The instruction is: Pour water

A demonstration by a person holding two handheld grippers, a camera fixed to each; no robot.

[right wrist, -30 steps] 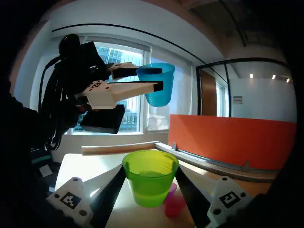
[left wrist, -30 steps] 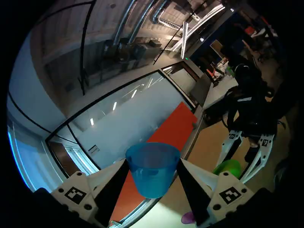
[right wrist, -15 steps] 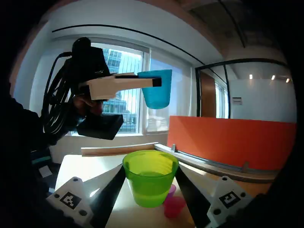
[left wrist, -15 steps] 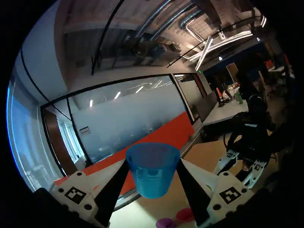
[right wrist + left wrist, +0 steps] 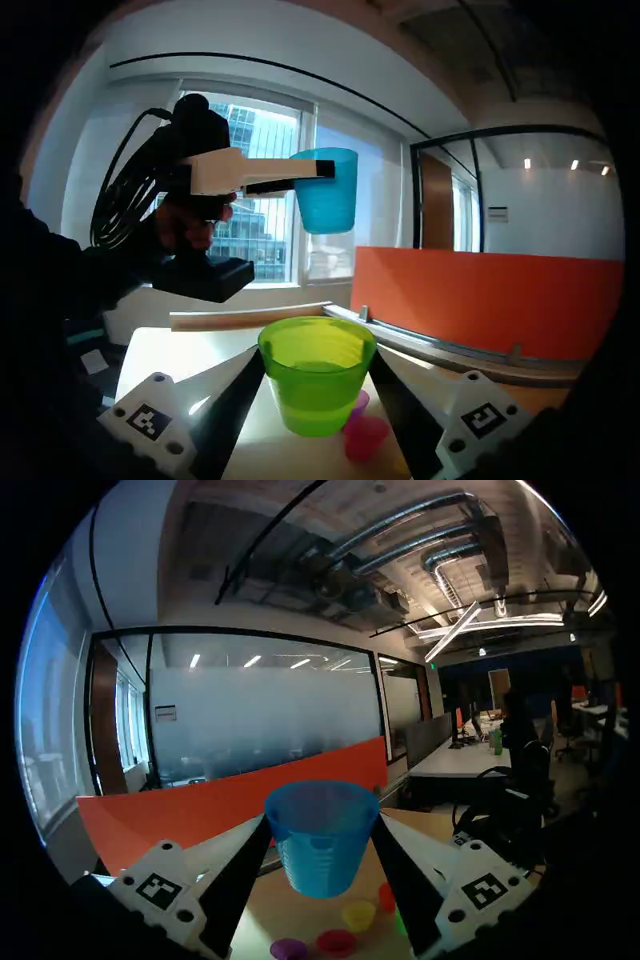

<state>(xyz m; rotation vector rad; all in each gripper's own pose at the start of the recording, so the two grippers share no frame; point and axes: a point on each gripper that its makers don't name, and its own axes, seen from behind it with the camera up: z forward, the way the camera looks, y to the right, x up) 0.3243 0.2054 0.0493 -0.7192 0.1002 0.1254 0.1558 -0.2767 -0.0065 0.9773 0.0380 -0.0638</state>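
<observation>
The blue cup (image 5: 322,850) has been swung back level and is clamped by the left gripper (image 5: 322,829); the green cup (image 5: 317,378) is gripped by the right gripper (image 5: 317,357).

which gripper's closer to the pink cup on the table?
Right. The right gripper, holding the green cup, sits low just short of the pink cup; the left gripper holds the blue cup high above.
</observation>
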